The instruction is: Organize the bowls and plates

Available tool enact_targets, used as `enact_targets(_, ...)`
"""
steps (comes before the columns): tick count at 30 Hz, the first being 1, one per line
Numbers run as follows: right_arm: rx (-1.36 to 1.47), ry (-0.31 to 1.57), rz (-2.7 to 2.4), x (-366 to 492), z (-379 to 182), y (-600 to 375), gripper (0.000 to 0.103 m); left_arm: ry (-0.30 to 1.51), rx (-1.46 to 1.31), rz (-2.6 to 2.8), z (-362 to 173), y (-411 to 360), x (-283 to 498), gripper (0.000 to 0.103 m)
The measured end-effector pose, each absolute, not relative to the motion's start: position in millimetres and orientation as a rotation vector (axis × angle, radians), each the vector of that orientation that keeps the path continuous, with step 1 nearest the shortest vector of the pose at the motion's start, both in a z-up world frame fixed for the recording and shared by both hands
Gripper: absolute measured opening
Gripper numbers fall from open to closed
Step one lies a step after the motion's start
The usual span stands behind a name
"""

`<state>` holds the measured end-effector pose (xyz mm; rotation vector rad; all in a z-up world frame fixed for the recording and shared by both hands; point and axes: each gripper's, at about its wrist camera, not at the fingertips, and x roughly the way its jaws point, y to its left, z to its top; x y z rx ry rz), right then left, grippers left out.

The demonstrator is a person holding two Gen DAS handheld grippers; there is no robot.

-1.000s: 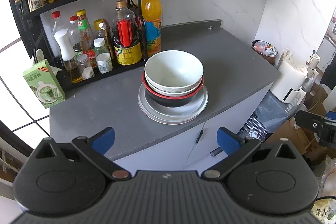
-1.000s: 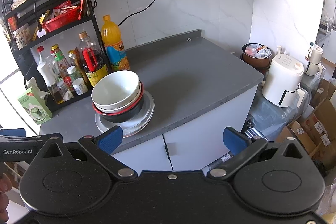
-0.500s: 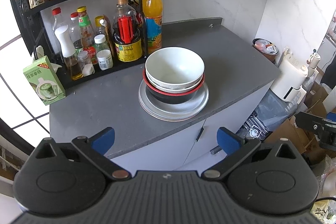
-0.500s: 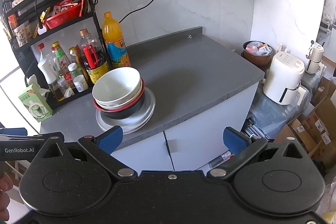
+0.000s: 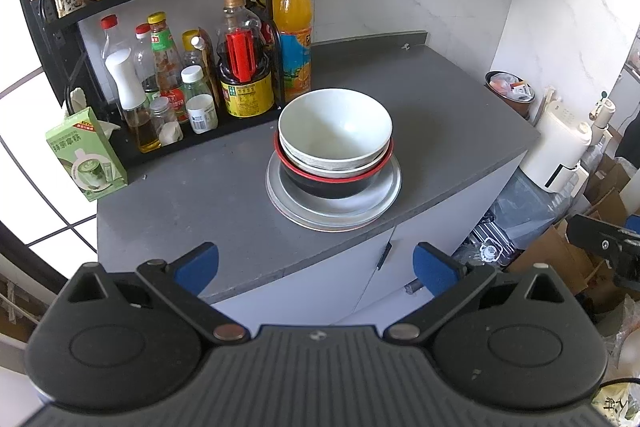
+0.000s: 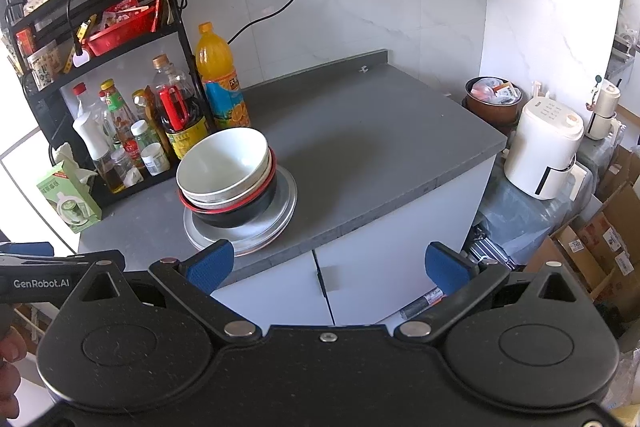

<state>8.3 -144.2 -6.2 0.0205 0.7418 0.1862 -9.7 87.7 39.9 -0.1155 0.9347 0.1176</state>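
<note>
From the left wrist view, the left tool (image 5: 316,263) hung released, its blue fingertips (image 5: 199,264) spread wide and grasping nothing, held off the near edge of the grey counter (image 5: 192,203) and above the white cabinet doors (image 5: 320,287). The stack stood near the middle of the counter: a white bowl (image 5: 335,126) nested in a second pale bowl, both inside a black bowl with a red rim (image 5: 332,183), all on silver plates (image 5: 380,199). The plates lay close to the near edge. To the right and far side the grey top lay open up to the wall; to the left, a black rack of bottles (image 5: 172,83) and a green carton (image 5: 86,155) crowded the stack's side (an orange drink bottle (image 5: 294,35) stood just behind the bowls).

From the right wrist view, the right tool (image 6: 328,263) was likewise released and empty, fingers apart, poised off the counter's near edge and right of the stack. The white bowl (image 6: 220,157) sat atop the plates (image 6: 286,203) at left, beside the rack. Bare counter (image 6: 380,147) ran right to its corner edge, beyond which stood a white appliance (image 6: 544,151) and cardboard boxes (image 6: 600,239). The left tool's black body (image 6: 40,279) showed at the left border, with a hand (image 6: 8,367) below it.
</note>
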Motion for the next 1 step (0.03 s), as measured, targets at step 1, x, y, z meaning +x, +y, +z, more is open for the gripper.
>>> enact_targets(1, 0.023, 0.741, 0.189, 8.6, -6.2, -145.8, 0.103, 0.935, -0.114, 0.118, 39.8, 86.4, -9.1, 0.103)
